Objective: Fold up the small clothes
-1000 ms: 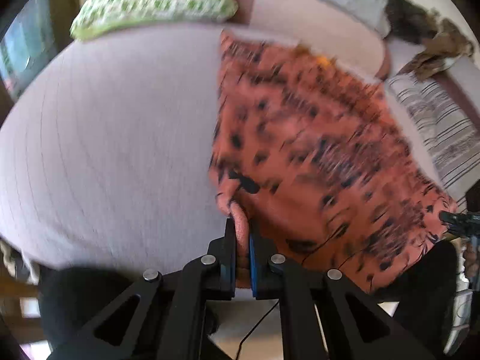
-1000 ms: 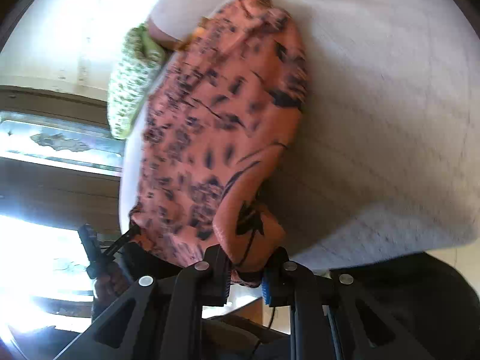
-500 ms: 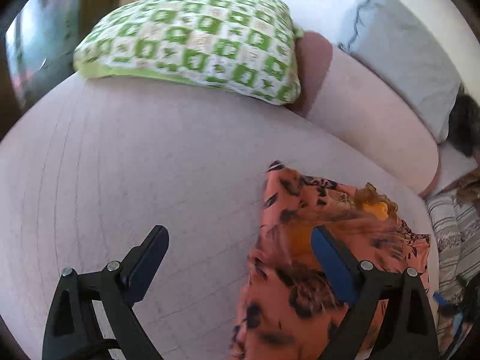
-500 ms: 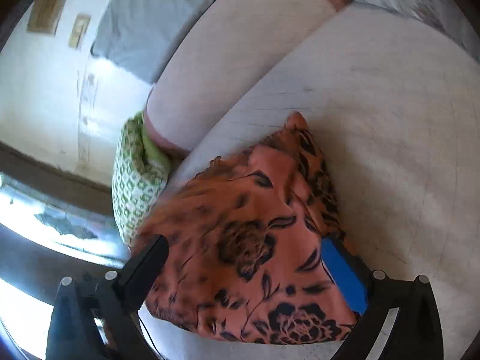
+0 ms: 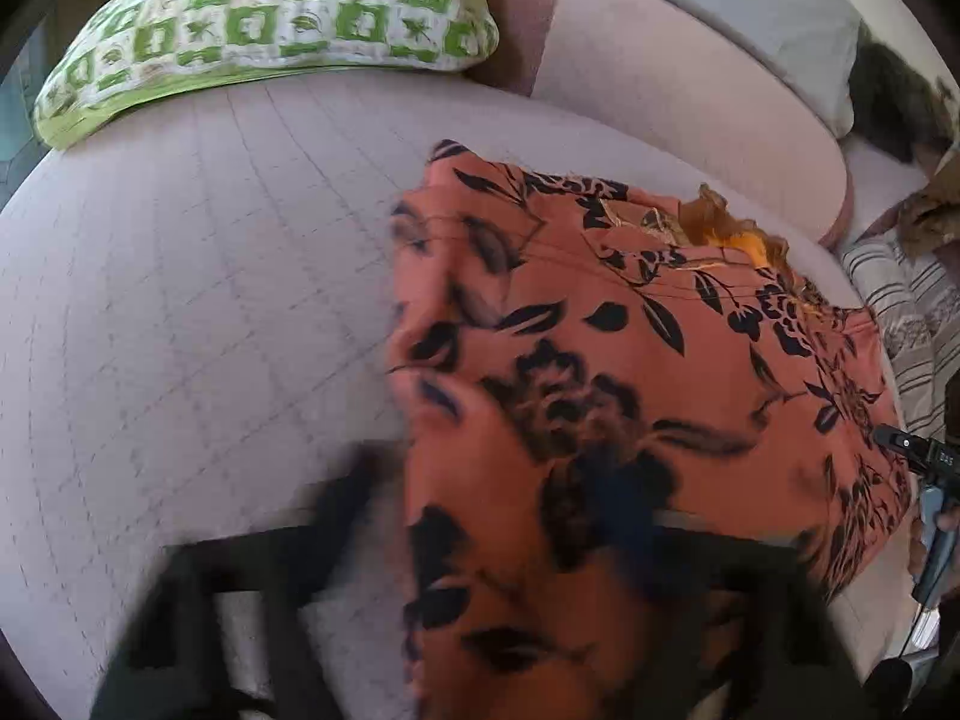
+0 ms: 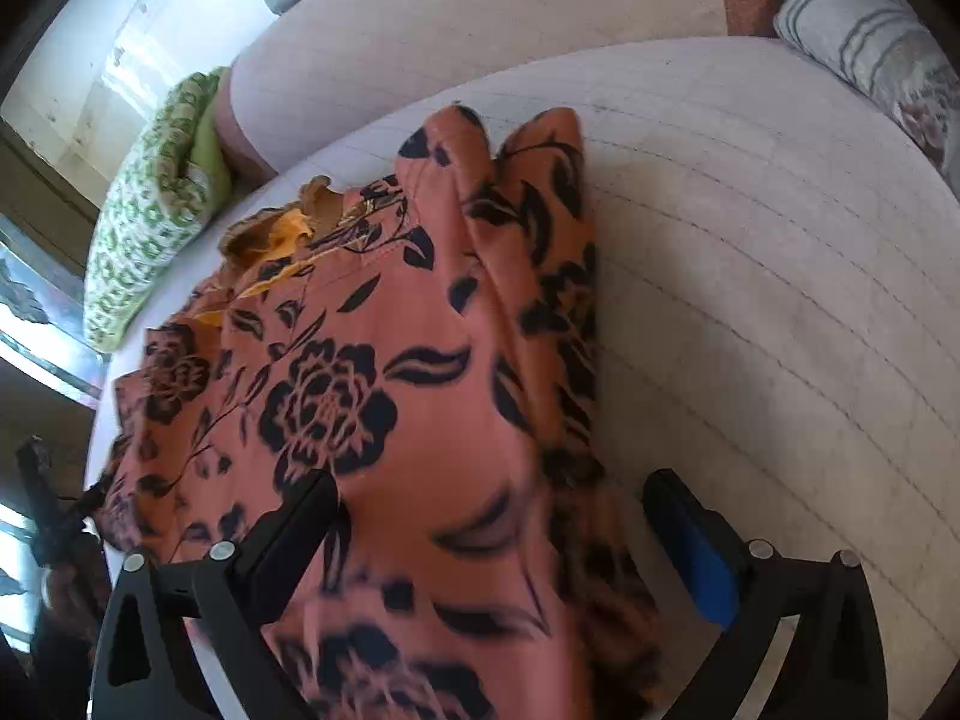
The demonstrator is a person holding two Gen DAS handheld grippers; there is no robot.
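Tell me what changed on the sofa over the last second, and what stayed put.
Both grippers let go of the orange floral garment they had pinched at its near edge. The right gripper now stands wide, fabric between its fingers unpressed. The left gripper, blurred, is closing again over the cloth. The garment went from stretched out to lying folded. The green pillow and sofa cushion stayed.

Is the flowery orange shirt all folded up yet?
Not quite. The orange floral garment already lies doubled over on the sofa cushion. The left hand-held gripper is closing over its near edge; the right hand-held gripper straddles it with jaws wide. More folds seem left.
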